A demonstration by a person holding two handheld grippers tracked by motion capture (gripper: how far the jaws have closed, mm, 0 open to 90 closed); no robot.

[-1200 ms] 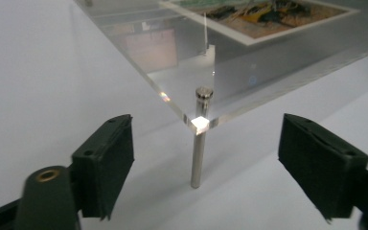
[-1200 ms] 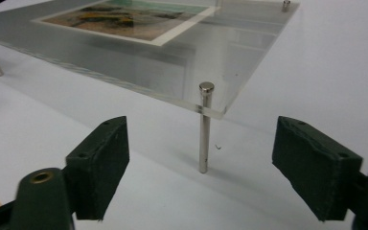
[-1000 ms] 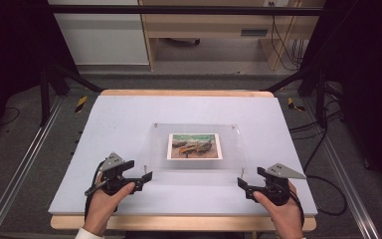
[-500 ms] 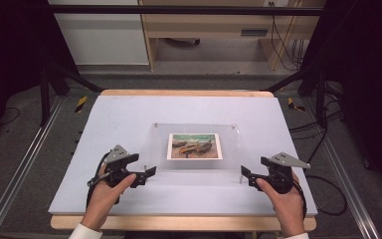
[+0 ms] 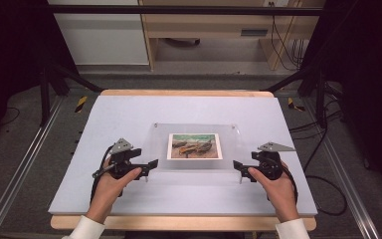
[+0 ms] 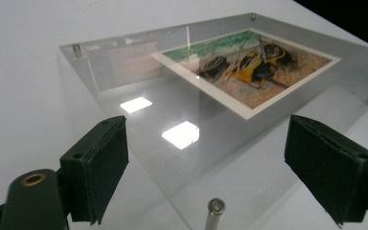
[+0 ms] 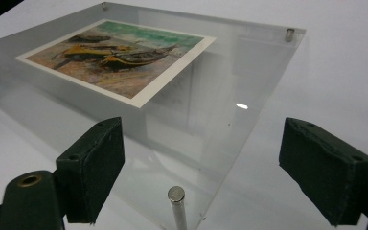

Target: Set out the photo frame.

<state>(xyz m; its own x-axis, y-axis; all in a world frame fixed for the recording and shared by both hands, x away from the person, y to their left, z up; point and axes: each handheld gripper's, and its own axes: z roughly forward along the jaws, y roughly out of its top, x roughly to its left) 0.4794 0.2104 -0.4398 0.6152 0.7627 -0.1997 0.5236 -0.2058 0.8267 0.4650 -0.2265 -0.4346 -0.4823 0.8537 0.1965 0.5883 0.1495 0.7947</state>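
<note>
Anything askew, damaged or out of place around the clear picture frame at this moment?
Nothing stands out. The clear frame lies flat and square on the white table cover, with the boat print centred inside. Left gripper and right gripper sit open at its near corners.

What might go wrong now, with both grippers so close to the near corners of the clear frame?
1. The acrylic frame stands on thin metal pins; a gripper pushing a corner may make it slide or tip on the white table.
2. The left gripper and right gripper are open with nothing between the jaws; uneven closing might twist the panel.
3. The hard pads may scratch the glossy surface over the boat picture.
</note>
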